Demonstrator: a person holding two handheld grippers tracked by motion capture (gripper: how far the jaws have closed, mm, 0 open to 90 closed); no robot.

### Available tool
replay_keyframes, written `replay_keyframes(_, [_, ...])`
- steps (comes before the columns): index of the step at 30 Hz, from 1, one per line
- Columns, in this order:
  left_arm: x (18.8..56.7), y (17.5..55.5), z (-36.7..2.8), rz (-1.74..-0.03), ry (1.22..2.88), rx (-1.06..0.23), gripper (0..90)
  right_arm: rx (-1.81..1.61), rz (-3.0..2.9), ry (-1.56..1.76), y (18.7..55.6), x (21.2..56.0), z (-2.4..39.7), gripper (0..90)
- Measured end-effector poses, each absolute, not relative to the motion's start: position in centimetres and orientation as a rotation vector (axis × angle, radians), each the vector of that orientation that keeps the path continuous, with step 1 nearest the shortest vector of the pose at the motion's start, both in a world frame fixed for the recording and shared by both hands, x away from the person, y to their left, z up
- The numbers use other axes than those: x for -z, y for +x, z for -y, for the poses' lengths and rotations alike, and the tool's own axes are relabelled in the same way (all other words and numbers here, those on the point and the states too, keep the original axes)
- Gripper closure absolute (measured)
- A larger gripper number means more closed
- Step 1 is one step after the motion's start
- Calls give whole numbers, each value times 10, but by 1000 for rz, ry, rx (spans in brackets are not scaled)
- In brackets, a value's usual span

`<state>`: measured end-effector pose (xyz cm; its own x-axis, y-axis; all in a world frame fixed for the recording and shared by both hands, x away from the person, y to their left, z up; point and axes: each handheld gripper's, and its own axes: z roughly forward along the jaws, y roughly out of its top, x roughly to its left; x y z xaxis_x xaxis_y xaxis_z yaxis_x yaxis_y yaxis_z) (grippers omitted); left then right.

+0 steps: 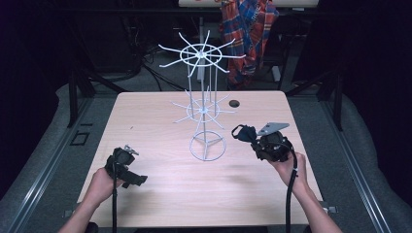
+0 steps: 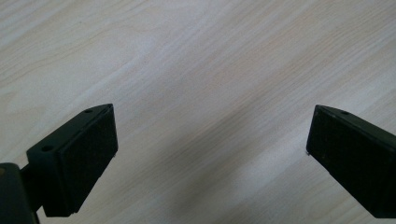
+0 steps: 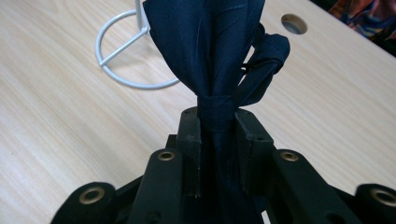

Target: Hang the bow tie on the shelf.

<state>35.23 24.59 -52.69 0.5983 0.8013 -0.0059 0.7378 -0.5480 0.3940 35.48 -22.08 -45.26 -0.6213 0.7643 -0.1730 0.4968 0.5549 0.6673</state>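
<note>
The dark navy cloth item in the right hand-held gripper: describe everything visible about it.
The dark navy knotted cloth item looks like soft woven fabric, gathered into folds and cinched by a wrapped band just above the jaws. A looped tail curls off to one side. The right hand-held gripper is shut on its narrow bunched end, holding it above the pale wooden table, near the round base of the white wire rack. In the high view it sticks out toward that rack. Nothing else touches it.

text: none legible | labels: none | brands: none | numbers: none | signs: none
</note>
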Motion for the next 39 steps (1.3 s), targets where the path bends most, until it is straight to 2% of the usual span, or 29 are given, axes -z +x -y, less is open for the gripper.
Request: replay_keyframes(39, [527, 351, -245, -1245, 2470, -249, 19, -993, -2196, 1100, 379, 428, 230, 741])
